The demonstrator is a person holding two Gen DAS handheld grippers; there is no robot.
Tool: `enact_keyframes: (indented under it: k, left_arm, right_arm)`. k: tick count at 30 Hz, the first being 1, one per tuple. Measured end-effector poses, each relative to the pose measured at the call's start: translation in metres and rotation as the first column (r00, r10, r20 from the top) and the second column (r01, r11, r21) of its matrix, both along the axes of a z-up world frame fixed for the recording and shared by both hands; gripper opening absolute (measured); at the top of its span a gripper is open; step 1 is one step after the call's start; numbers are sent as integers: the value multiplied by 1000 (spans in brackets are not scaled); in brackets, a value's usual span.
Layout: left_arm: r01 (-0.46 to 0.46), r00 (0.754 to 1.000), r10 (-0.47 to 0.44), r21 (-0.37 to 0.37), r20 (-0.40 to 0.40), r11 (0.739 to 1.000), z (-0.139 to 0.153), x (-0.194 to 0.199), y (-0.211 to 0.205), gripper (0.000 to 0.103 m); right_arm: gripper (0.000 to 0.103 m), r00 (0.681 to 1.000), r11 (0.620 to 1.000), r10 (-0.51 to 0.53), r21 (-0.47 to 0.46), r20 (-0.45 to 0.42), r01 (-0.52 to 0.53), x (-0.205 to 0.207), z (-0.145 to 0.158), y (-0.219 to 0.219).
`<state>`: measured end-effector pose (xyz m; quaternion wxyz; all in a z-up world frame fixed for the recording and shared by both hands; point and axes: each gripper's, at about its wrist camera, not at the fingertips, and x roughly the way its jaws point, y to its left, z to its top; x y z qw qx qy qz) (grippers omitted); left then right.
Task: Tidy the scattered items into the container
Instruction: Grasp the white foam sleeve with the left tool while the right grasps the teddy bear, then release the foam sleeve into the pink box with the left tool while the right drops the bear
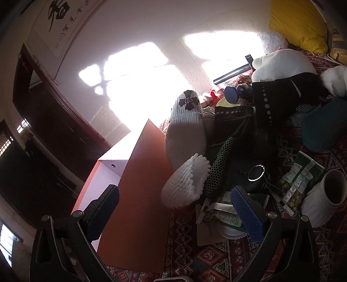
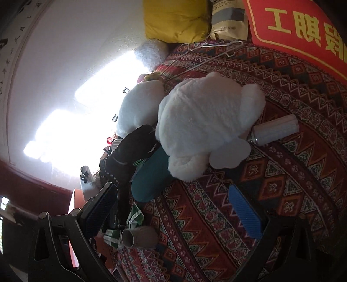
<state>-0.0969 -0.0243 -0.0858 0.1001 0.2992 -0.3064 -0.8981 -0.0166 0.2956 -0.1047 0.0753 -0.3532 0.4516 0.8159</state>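
The container is an orange box [image 1: 138, 195] with a white inside, standing at the left of the patterned cloth. My left gripper [image 1: 175, 213] is open and straddles the box's near wall, with one finger inside and the other over green snack packets [image 1: 225, 217]. A white foam net [image 1: 184, 184] and a grey knit hat [image 1: 186, 130] lean against the box. My right gripper [image 2: 172, 210] is open and holds nothing, low over the cloth in front of a white plush toy [image 2: 201, 125]. A teal slipper [image 2: 149, 175] and a cardboard tube [image 2: 138, 237] lie by its left finger.
Black shoes [image 1: 271, 104], a metal strainer [image 1: 257, 173], a white cup [image 1: 325, 195] and more snack packets [image 1: 299, 184] crowd the cloth right of the box. A white capped bottle [image 2: 275, 130] lies beside the plush. A yellow cushion [image 2: 175, 19] and a red banner [image 2: 303, 32] sit behind.
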Motion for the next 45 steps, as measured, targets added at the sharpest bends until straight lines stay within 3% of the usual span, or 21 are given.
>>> enact_keyframes:
  k: [6,13,19,20,21,23,25,30,32,34,39,43,45]
  left_arm:
    - [-90,996,91,-23,17,996,-21,-33,-29,103]
    - [-13,999,16,-73,44,997,-33,-53,-17,95]
    - [-38,980,9,146,197,988,-39,-78,-44,76]
    - [-59,975,19,177,224,982,-41,-83,-51,54]
    - [-87,966,29,218,258,972,-45,-89,-60,18]
    - [-138,957,44,316,287,939,-44,-92,-75,15]
    - [-140,965,39,387,258,912,-27,-85,-80,13]
    - [-17,992,-49,503,116,864,35,-46,-74,13]
    - [24,991,-94,570,93,821,55,-33,-78,13]
    - [33,988,-125,661,93,750,72,-26,-93,13]
    - [-14,986,-136,863,95,506,98,-31,-160,13]
    - [-18,995,-90,941,51,338,110,-28,-219,13]
    - [-11,998,-51,960,26,281,114,-25,-247,13]
  right_arm:
    - [102,996,996,-72,-45,43,74,-19,-30,16]
    - [102,993,993,-112,-28,33,113,-24,-47,26]
    - [101,990,981,-135,-145,-29,130,-21,-58,43]
    - [95,991,977,-123,-179,-47,113,-21,-61,44]
    - [75,992,973,-97,-217,-79,77,-23,-63,42]
    - [69,993,974,-77,-221,-91,55,-23,-62,40]
    - [60,992,978,-67,-202,-104,45,-20,-58,38]
    - [51,990,982,-60,-185,-131,35,-12,-50,39]
    - [50,988,983,-57,-180,-144,31,-4,-43,37]
    - [47,984,983,-56,-184,-168,25,5,-35,33]
    - [45,964,975,-34,-219,-264,-26,23,-7,16]
    - [45,930,937,0,-324,-367,-128,30,15,-9]
    - [45,912,913,35,-359,-408,-196,29,28,-27]
